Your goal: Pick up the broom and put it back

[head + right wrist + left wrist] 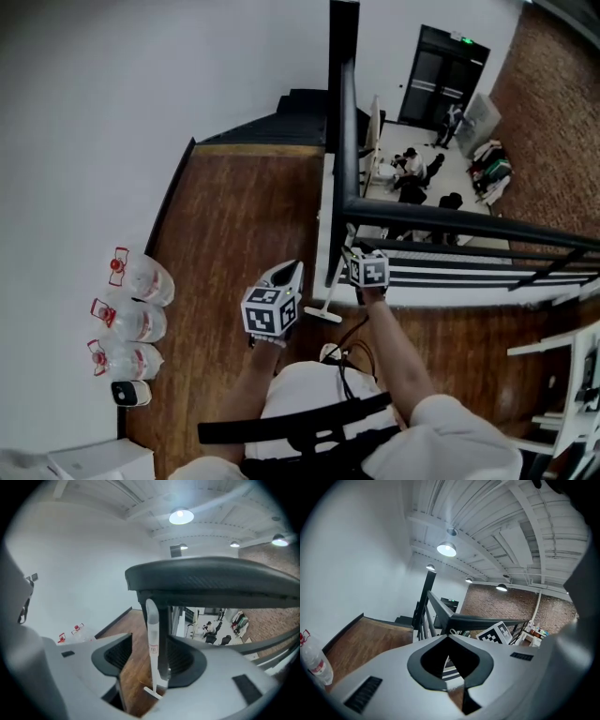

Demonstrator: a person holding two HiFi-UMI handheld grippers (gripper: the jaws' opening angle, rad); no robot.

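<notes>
The broom [335, 278] is a thin white stick with a small white head [322, 314] on the wooden floor. It leans upright against the black railing post [343, 141]. In the right gripper view the broom handle [152, 630] stands between the jaws of my right gripper [157, 649]. Those jaws are open wide, with a gap on both sides of the handle. In the head view my right gripper [360, 253] sits at the railing by the handle. My left gripper [289, 270] hangs to the left of the broom; its jaws [449, 637] are shut with nothing in them.
The black handrail [450, 220] runs right from the post, over a drop to a lower floor where several people [417, 173] sit. Three water bottles [141, 309] lie by the left wall. A staircase [281, 117] lies ahead. White shelving [572, 375] stands at the right.
</notes>
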